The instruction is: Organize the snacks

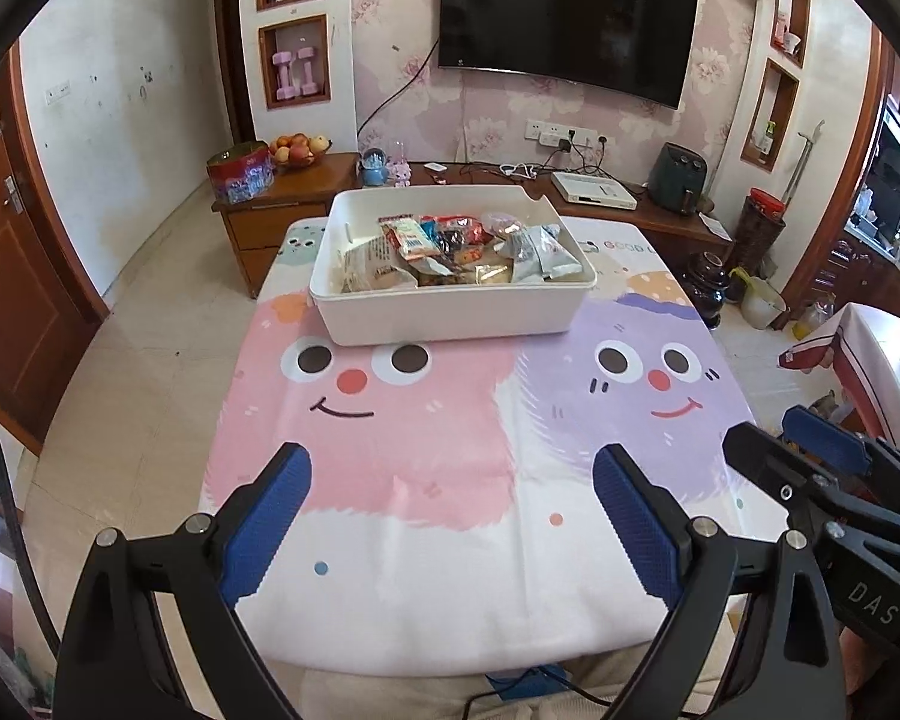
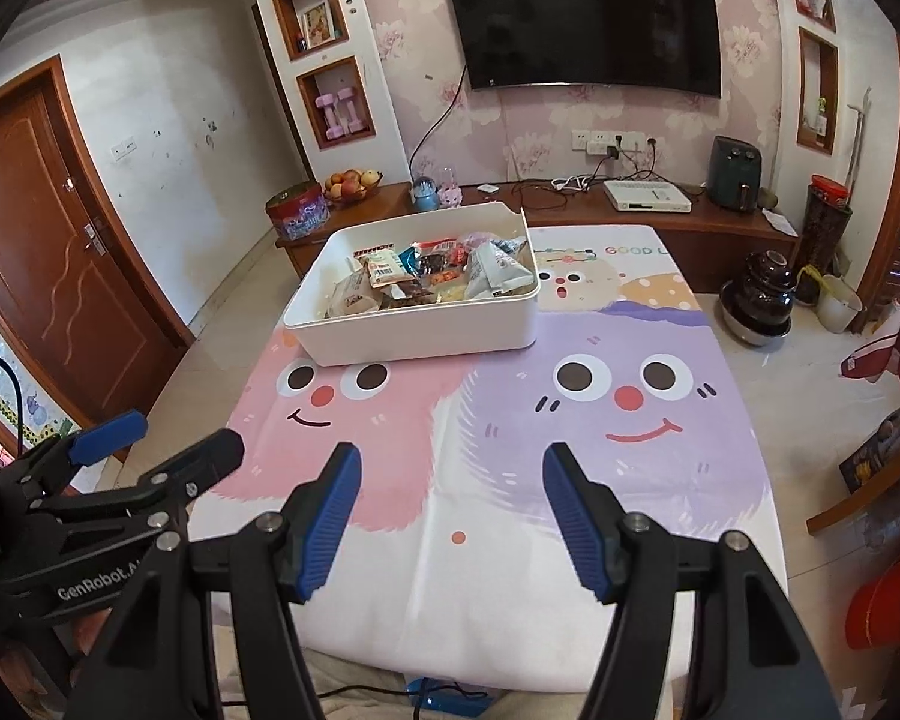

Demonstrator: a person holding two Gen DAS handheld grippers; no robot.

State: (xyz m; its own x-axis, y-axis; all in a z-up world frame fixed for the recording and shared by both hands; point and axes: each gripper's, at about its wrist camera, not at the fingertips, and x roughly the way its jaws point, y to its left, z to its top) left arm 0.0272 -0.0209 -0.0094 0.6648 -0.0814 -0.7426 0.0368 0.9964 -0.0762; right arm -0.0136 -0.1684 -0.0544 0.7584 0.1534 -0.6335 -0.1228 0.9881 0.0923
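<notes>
Snack bin dead ahead at table's far end, both my grippers back at the near edge.

Table w/ cartoon cloth; white bin, snacks heaped inside, long axis runs across my view, slightly left of ctr. Left gripper and right gripper: both spread, empty, well apart from bin. Left prob nearer.

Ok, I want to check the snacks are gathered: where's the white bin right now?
In both wrist views the white bin sits at the table's far end, on the pink side of the cartoon tablecloth, snack packets inside.
</notes>
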